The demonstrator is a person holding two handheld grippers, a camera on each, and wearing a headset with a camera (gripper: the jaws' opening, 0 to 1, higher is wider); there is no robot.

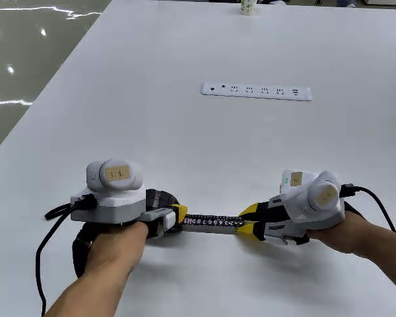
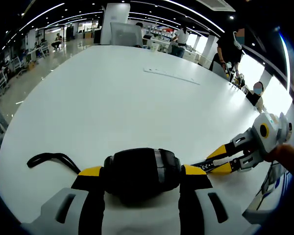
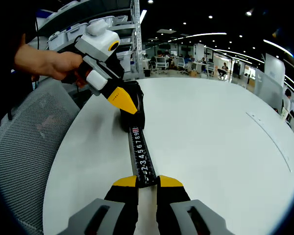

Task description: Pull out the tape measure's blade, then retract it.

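Note:
A black tape measure case (image 1: 160,201) (image 2: 142,171) (image 3: 133,105) rests on the white table (image 1: 251,145), and my left gripper (image 1: 175,216) (image 2: 143,171) is shut on it from the left. Its dark blade (image 1: 212,222) (image 3: 141,159) (image 2: 202,165) with white numbers stretches a short way rightward. My right gripper (image 1: 251,221) (image 3: 147,182) is shut on the blade's end, yellow fingertips (image 3: 125,182) pinching it. The case's black wrist strap (image 2: 51,159) lies on the table to the left.
A white power strip (image 1: 256,90) (image 2: 170,75) (image 3: 267,133) lies flat farther back on the table. A small white cup (image 1: 248,6) stands at the far edge. Black cables (image 1: 46,244) trail from both grippers. The table's left edge (image 1: 39,92) borders glossy floor.

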